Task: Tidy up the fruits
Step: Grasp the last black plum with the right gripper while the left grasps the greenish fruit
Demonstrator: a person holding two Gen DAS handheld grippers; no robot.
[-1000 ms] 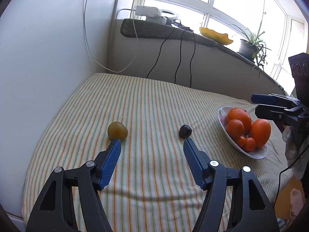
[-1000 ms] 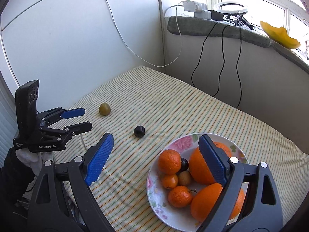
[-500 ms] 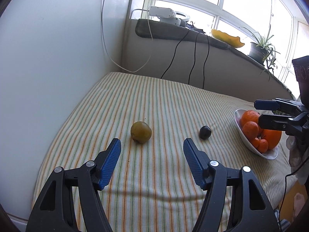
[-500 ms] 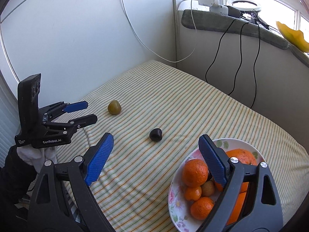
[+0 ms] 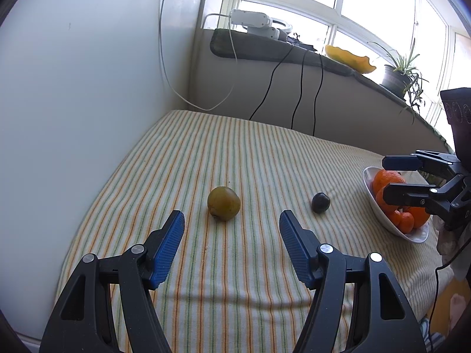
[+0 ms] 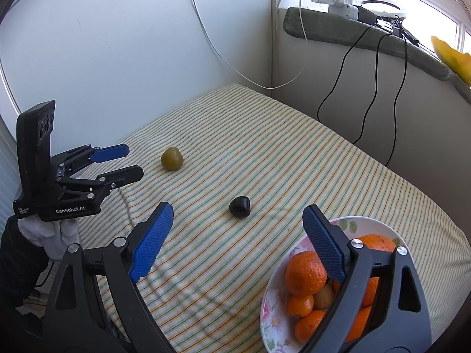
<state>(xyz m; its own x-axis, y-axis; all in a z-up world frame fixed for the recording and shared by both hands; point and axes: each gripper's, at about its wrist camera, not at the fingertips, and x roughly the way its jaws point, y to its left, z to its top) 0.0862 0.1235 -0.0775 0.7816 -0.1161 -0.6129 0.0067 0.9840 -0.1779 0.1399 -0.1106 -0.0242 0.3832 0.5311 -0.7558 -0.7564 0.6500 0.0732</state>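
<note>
A yellow-green fruit [image 5: 223, 207] lies on the striped cloth, just beyond my open left gripper [image 5: 232, 220] and between its fingers' line. A small dark fruit [image 5: 321, 202] lies to its right. In the right wrist view the green fruit [image 6: 172, 158] and dark fruit [image 6: 240, 206] show again; the dark one lies ahead of my open, empty right gripper [image 6: 238, 219]. A floral bowl [image 6: 276, 317] at lower right holds several oranges [image 6: 304, 272] and a small brown fruit. The bowl also shows in the left wrist view [image 5: 382, 216].
The striped cloth [image 5: 235, 153] covers a table against a white wall on the left and a low ledge at the back. Cables [image 5: 300, 88] hang from the ledge, which carries a power strip, a yellow dish and a potted plant [image 5: 397, 70].
The left gripper has swung left, so the green fruit is now centred between its fingers. The right gripper has also turned left, bringing the dark fruit between its fingers and pushing the bowl to the lower right.
</note>
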